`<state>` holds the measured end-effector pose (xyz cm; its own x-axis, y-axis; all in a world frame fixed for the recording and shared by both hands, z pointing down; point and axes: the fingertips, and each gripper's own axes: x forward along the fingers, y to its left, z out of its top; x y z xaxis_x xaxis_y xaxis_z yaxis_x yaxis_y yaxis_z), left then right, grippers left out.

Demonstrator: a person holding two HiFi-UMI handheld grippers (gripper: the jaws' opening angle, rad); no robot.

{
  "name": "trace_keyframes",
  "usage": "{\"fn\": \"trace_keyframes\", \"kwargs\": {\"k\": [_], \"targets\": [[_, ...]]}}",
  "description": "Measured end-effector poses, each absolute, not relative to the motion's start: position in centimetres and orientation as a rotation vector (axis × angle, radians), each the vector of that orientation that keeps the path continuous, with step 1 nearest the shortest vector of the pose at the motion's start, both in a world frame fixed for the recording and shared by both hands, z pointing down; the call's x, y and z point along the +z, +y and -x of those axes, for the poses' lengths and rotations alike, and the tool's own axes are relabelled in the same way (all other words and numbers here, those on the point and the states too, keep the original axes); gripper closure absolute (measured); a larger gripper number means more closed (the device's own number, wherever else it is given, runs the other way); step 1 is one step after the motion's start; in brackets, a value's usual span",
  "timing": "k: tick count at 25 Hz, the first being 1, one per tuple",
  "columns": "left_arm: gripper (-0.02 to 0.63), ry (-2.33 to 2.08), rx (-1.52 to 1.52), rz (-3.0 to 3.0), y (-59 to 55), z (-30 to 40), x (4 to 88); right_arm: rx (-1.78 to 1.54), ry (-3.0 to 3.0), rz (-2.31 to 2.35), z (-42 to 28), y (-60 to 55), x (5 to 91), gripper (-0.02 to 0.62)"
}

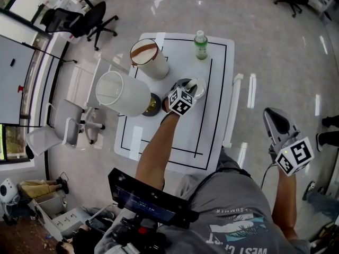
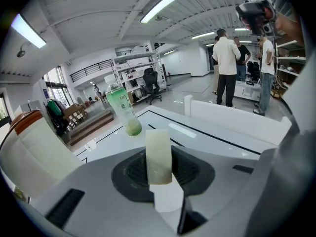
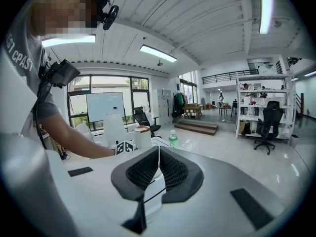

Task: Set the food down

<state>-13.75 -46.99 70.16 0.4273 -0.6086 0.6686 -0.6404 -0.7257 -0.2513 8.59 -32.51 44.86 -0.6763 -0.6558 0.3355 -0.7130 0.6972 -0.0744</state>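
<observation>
In the left gripper view my left gripper (image 2: 158, 158) is shut on a pale, whitish-green block of food (image 2: 158, 144) that stands upright between the dark pads, above the white table (image 2: 207, 132). In the head view that gripper (image 1: 186, 91) hangs over the middle of the table (image 1: 212, 126), its tip at a small round clear dish (image 1: 197, 87); the food itself is hidden there. My right gripper (image 1: 273, 118) is held off the table's right side, over the floor. Its jaws (image 3: 158, 154) meet with nothing between them.
A green-capped bottle (image 1: 200, 45) stands at the table's far edge. A white canister with a brown rim (image 1: 150, 59), a big white bucket (image 1: 122, 93) and a dark bowl (image 1: 152, 105) crowd the left side. Chairs (image 1: 69, 123) stand left. People (image 2: 227, 65) stand beyond the table.
</observation>
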Motion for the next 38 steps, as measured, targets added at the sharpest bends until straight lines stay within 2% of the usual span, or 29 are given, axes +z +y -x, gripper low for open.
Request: {"fn": "trace_keyframes", "kwargs": {"k": [38], "targets": [[0.514, -1.013, 2.062, -2.509, -49.0, 15.6, 77.2, 0.363, -2.586, -1.052, -7.8, -33.7, 48.0, 0.588]]}}
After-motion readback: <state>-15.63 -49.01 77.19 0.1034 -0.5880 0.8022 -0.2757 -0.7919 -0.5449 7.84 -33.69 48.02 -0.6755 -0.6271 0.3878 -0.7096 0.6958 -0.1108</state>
